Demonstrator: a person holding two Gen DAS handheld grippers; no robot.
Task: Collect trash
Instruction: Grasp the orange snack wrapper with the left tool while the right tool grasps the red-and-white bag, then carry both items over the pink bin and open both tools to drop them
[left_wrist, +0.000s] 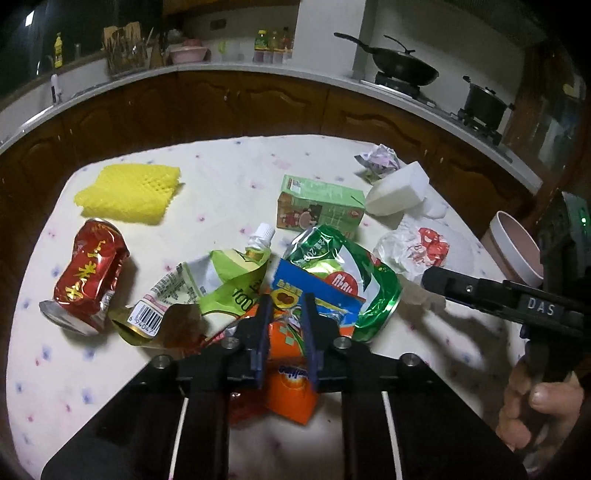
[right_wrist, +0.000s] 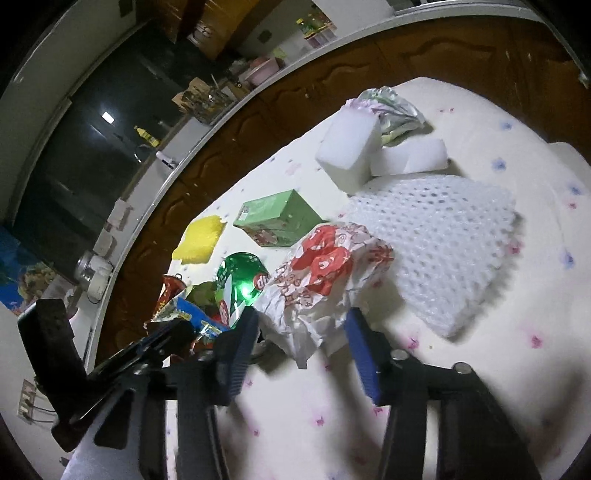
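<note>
Trash lies on a flowered tablecloth (left_wrist: 221, 173). My left gripper (left_wrist: 288, 301) is shut on an orange wrapper (left_wrist: 291, 373), with a blue packet (left_wrist: 317, 295) and a green foil bag (left_wrist: 347, 266) just beyond. A crushed red can (left_wrist: 88, 273), a green spouted pouch (left_wrist: 221, 273), yellow foam net (left_wrist: 129, 192) and a green juice carton (left_wrist: 317, 205) lie around. My right gripper (right_wrist: 301, 321) is open, its jaws on either side of a crumpled white-and-red wrapper (right_wrist: 325, 273). The right gripper also shows in the left wrist view (left_wrist: 432, 277).
A pink bin (left_wrist: 517, 247) stands off the table's right edge. White foam blocks (right_wrist: 351, 147), white foam net (right_wrist: 443, 240) and a crumpled paper (right_wrist: 391, 107) lie at the far right. Kitchen counter (left_wrist: 258, 70) with a wok (left_wrist: 402, 66) runs behind.
</note>
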